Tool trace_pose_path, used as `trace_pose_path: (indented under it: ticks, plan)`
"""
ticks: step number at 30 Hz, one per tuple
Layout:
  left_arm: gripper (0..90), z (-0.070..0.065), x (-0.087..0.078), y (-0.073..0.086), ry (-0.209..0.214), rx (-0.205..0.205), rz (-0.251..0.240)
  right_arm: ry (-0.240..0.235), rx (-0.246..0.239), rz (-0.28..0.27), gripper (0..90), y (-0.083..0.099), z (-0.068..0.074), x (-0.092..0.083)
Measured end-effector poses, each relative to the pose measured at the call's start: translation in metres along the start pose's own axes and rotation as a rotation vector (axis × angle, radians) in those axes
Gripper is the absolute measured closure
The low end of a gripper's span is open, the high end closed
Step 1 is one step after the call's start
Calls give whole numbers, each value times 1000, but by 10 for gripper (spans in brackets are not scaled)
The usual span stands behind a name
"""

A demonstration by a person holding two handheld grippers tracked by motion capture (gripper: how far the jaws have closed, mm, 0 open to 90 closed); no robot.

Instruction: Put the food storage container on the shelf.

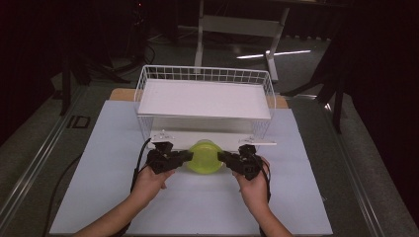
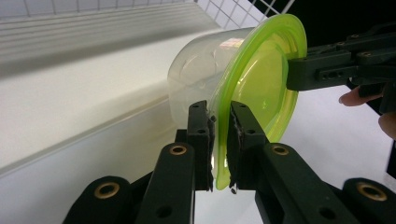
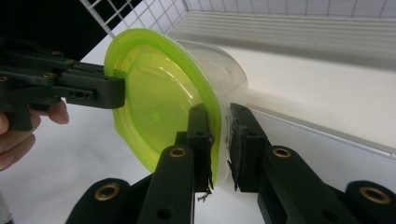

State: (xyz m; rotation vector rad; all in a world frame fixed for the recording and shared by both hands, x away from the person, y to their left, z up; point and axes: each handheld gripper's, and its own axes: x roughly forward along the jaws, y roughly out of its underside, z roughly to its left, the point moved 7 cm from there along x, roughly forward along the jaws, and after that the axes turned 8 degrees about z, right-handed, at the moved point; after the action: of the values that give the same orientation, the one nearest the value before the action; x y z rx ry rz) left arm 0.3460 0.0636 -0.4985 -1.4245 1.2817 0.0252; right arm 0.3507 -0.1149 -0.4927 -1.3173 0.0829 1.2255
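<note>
Clear tub with a green lid (image 1: pixel 204 157), held off the white table (image 1: pixel 99 163) just before the front edge of the wire basket (image 1: pixel 205 74). Left gripper (image 2: pixel 220 144) and right gripper (image 3: pixel 219 140) each pinch the lid's rim (opposite sides), jaws clenched.

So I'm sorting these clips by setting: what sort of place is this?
Probably a lab or studio recording bench: a white mat on a table, dark curtains around, a wire basket staged on it, and each hand-held gripper trailing cables.
</note>
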Motion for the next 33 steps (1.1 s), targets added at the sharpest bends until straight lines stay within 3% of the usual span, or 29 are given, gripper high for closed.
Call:
trace_pose_path:
  ticks: [13, 27, 33]
  plan:
    - [812, 27, 20, 0, -24, -13, -13, 12, 30, 22, 793, -6, -15, 31]
    - [808, 42, 40, -6, -48, -4, -20, 55, 31, 25, 786, -13, -32, 46]
    - [804, 45, 42, -10, -33, -17, -37, 61, 36, 13, 788, -16, -37, 50]
